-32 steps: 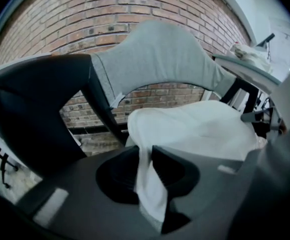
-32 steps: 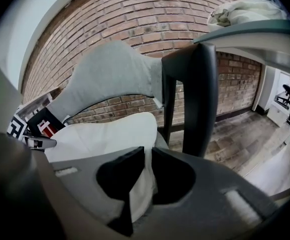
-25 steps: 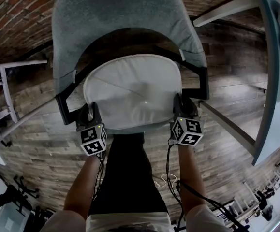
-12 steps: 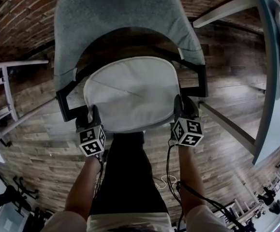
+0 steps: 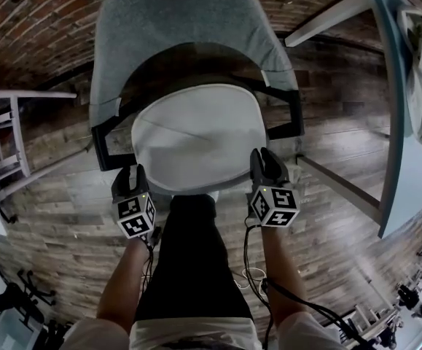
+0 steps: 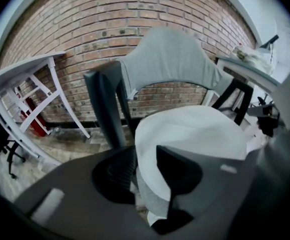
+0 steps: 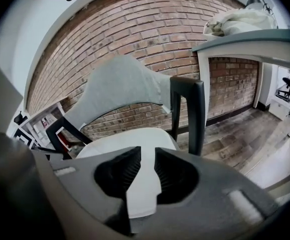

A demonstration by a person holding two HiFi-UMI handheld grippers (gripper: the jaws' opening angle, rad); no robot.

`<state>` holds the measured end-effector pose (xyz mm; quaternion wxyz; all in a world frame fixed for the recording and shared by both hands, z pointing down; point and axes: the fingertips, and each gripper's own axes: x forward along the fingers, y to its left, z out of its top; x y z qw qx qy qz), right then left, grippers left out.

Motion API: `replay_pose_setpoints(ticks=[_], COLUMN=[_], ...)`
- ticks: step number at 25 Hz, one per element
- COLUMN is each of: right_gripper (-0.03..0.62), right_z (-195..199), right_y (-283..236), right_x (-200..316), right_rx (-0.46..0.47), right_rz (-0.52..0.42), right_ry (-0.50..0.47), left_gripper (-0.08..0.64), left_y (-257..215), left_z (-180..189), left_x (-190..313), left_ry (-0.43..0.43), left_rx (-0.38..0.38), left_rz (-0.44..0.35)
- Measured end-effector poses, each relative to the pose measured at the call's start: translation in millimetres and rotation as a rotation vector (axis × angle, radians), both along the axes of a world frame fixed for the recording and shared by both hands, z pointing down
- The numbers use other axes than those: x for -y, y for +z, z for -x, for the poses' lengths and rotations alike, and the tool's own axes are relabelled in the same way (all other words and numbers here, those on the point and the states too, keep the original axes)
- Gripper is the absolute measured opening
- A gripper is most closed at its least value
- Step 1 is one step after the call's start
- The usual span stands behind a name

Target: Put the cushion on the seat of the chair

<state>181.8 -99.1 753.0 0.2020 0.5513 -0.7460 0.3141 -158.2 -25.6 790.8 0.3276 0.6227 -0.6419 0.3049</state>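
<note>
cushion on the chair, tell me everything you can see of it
The white rounded fabric cushion looks thin and smooth, with a faint crease across its left side. It lies flat on the seat of the grey-backed, black-framed chair and covers nearly all of it. The fingers of the left gripper are opening at its front left edge, which shows between them. Those of the right gripper look pinched on its front right edge.

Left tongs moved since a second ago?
Yes. The left tongs, jaws opening with the cushion edge between them, have pulled back toward the person, judged against the chair armrest.
</note>
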Motion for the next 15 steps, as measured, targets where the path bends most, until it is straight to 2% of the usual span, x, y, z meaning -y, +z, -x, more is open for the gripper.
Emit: replay_pose_setpoints(ticks=[5, 15], right_gripper=[0.080, 0.054], right_z=[7, 16], right_y=[-61, -234], right_x=[-13, -21], right_rx=[0.078, 0.104], right_rz=[-0.032, -0.157], right_ry=[0.006, -0.019], left_gripper=[0.103, 0.101], left_y=[-55, -233], left_z=[-8, -20], left_x=[-6, 10], left_ry=[0.034, 0.138], left_rx=[-0.044, -0.046], left_rz=[-0.054, -0.233])
